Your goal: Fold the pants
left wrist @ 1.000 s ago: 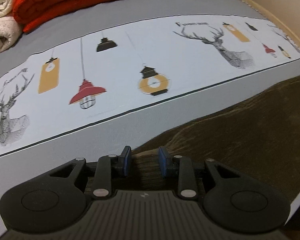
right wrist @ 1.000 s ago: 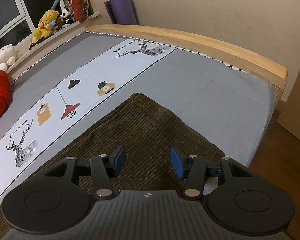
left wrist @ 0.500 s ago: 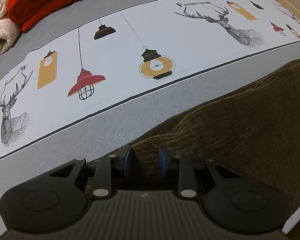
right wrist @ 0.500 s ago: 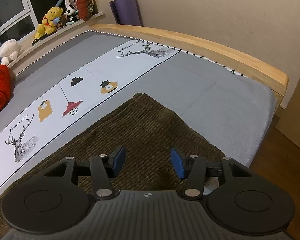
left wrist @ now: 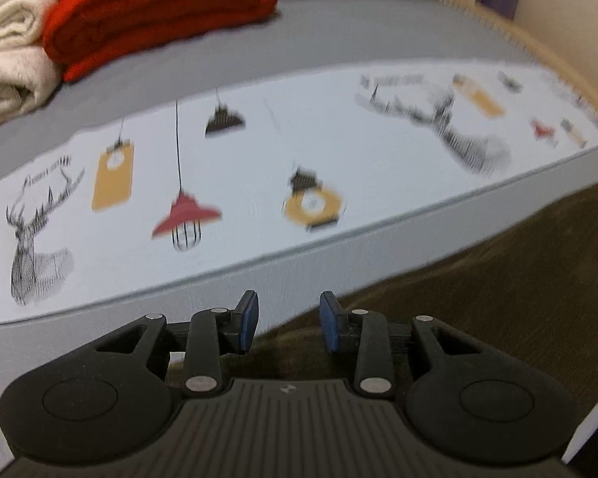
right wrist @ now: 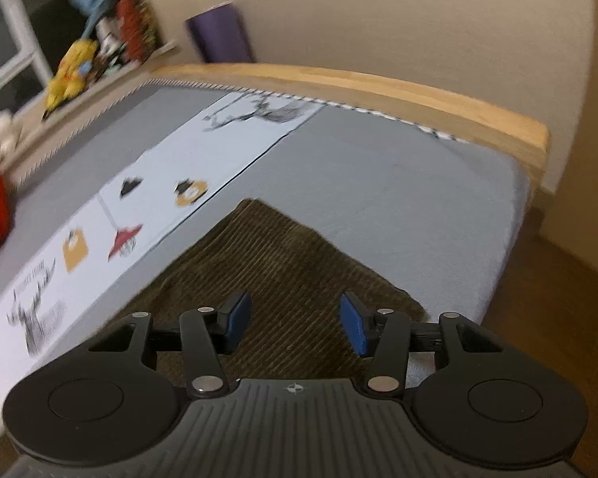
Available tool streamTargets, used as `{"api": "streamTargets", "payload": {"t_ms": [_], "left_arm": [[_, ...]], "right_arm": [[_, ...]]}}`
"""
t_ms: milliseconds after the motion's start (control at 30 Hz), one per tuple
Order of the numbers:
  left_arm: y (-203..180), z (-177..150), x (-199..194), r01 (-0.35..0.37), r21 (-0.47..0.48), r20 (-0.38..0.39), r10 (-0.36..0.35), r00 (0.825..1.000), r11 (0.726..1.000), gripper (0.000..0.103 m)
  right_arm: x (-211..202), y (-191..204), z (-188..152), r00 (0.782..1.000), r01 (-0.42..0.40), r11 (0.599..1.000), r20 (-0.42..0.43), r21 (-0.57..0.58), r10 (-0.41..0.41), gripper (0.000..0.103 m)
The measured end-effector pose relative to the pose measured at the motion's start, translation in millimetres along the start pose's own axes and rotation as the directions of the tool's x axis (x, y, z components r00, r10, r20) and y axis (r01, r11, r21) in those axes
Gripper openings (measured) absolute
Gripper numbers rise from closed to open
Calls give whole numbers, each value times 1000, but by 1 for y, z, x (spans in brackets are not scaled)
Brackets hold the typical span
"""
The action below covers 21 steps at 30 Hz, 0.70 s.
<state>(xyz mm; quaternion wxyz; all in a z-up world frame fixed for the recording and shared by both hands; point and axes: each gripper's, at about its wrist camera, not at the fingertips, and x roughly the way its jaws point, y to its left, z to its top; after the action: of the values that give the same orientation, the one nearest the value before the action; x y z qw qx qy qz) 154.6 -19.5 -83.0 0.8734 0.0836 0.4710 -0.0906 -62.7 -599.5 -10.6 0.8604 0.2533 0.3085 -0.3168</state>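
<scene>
Left wrist view shows the left gripper point(left wrist: 287, 320) at six o'clock, its blue pads point(left wrist: 248, 318) standing a moderate gap apart. The jaws have just been opening, and nothing is pinched between them; the pads hang above the near edge of the pants point(left wrist: 498, 298). The pants are dark brown corduroy, spreading from six o'clock out to three o'clock over the grey bed sheet point(left wrist: 339, 36). A white printed strip point(left wrist: 259, 151) with lamps and deer heads crosses the sheet from nine to two o'clock, beyond the pants and apart from them. At eleven o'clock a folded red blanket point(left wrist: 159, 8) lies on the sheet, touching a cream blanket point(left wrist: 8, 55) at ten o'clock. The picture is blurred.

From the right wrist view, the right gripper point(right wrist: 295, 324) sits at six o'clock with its fingers point(right wrist: 355, 328) parted fairly wide and empty, above the flat pants point(right wrist: 283, 263), whose far corner points toward twelve o'clock. A wooden bed rail point(right wrist: 378, 83) curves from twelve to two o'clock, with a purple roll point(right wrist: 219, 34) at eleven o'clock and soft toys point(right wrist: 69, 75) at ten o'clock.
</scene>
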Motion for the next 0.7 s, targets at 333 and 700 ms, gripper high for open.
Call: {"api": "streamTargets", "payload": {"t_ms": [333, 700], "left_arm": [[5, 6, -23, 32, -22, 53, -31, 998, 999, 41], [12, 4, -17, 29, -29, 35, -27, 999, 999, 41]], "right_arm": [[27, -66, 0, 994, 81, 937, -98, 340, -51, 48], [78, -77, -5, 975, 111, 924, -221, 365, -30, 49]]}}
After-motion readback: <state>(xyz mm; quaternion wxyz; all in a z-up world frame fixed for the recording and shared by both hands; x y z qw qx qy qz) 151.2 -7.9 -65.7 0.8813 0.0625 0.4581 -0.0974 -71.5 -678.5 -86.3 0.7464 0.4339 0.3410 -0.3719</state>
